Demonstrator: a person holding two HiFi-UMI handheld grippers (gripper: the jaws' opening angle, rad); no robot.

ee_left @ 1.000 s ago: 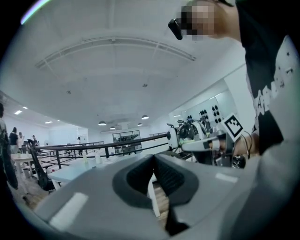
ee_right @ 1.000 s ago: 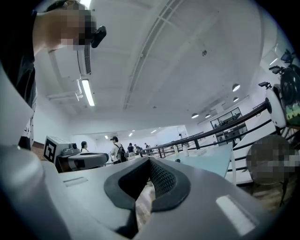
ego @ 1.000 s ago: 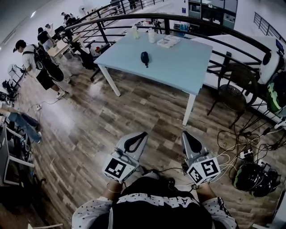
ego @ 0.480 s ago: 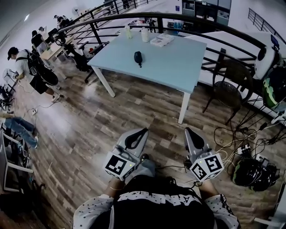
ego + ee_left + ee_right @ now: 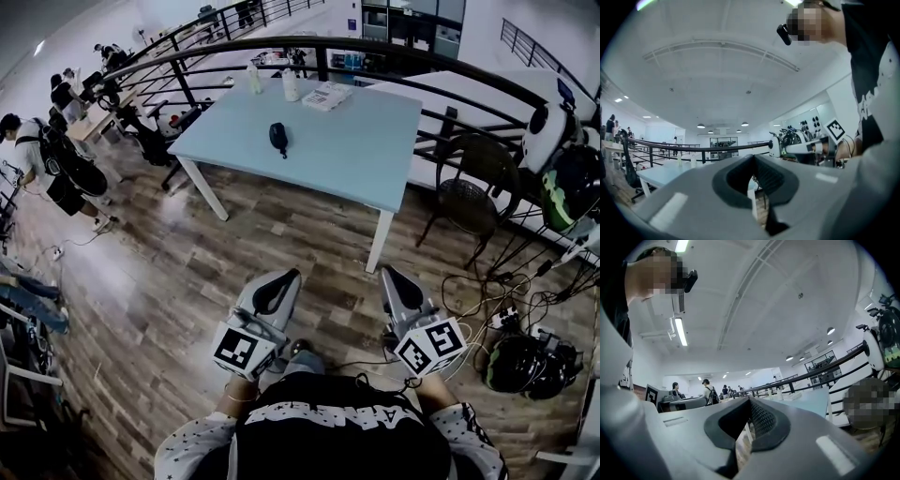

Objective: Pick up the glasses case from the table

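The glasses case [image 5: 278, 137] lay on the light-blue table [image 5: 356, 141], toward its 9 o'clock side. It showed only as a small dark shape; lid and seam were too small to make out. In neither gripper view could the case be picked out, since each gripper's own body filled the lower field.

A bottle [image 5: 253, 77] stood at 11 o'clock from the case and a second bottle [image 5: 291, 84] at 12 o'clock, both near the far edge. A flat white item [image 5: 328, 95] lay at 1 o'clock, its print illegible. A dark railing [image 5: 450, 75] curved behind the table. A chair [image 5: 469, 192] stood at 3 o'clock of the table, with cables [image 5: 497, 300] at 5 o'clock.

Wood floor [image 5: 234, 244] lay between the table and the grippers. The left gripper [image 5: 286, 275] and the right gripper [image 5: 389, 272] sat at 6 o'clock, well apart from the case. Both were clenched on nothing.
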